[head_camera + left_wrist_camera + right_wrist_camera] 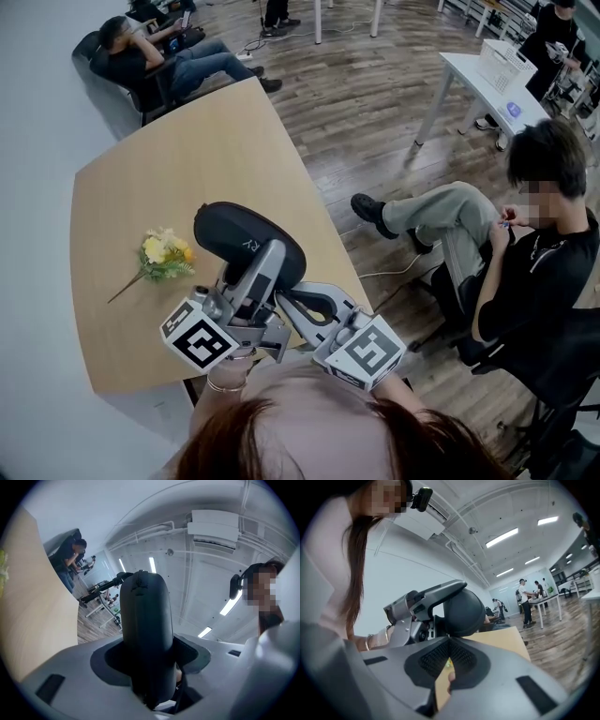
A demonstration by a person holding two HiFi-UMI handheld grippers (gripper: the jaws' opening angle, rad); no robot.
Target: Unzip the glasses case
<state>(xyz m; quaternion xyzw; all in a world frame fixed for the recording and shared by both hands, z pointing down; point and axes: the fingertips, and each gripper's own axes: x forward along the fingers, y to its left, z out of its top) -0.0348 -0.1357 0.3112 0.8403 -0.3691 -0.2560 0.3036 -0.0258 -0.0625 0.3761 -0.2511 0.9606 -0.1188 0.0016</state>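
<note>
The black glasses case is over the near part of the light wooden table, clamped in the left gripper. In the left gripper view the case stands on end between the two jaws, its rounded body filling the gap, with a dark pad pressed against each flank. Its zip seam runs up the narrow edge that faces the camera. The case looks closed all round, so nothing inside it can be seen. From the head view it is a dark oval shell tilted away from the person, with one grey jaw of the left gripper lying across its near side. The right gripper comes in from the right, and its jaw tips are drawn together right at the lower edge of the case. Whether the zip pull is pinched between those tips cannot be made out. Through the slot behind the tips only the table top shows. A small bunch of yellow artificial flowers lies on the table to the left of the case, apart from it. Beyond the table's right edge a person in dark clothes sits on a chair with one leg crossed.
</note>
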